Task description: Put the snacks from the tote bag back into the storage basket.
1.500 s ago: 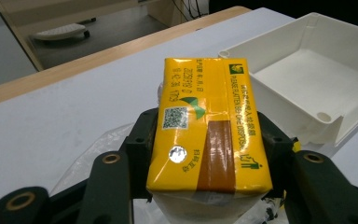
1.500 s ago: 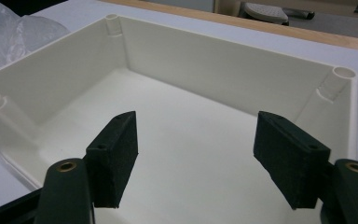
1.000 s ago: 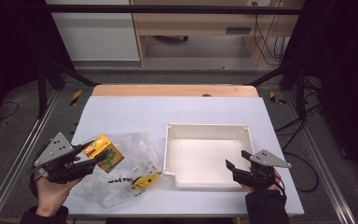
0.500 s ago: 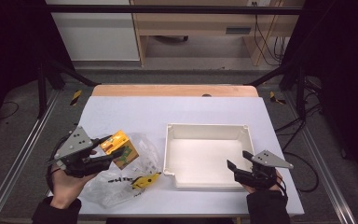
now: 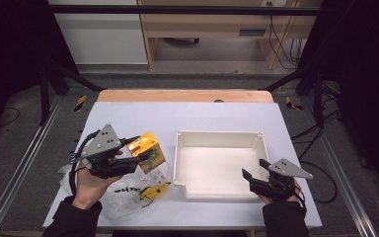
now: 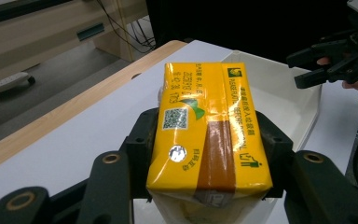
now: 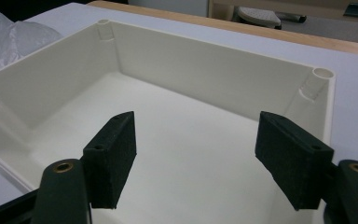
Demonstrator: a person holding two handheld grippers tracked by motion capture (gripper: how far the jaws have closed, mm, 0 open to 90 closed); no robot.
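White table [image 5: 217, 116] lies bare beyond the tray [image 5: 220, 140] (right claw [image 5: 255, 174] apart), left claw [image 5: 139, 154] clamping yellow carton [image 5: 147, 147].

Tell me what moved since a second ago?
The left tongs, clamped on the yellow pack, carried it up off the clear plastic bag and rightward, toward the white tray. The right tongs stayed open at the tray's near right corner. The tray, the bag and the small yellow packet on the bag stayed put.
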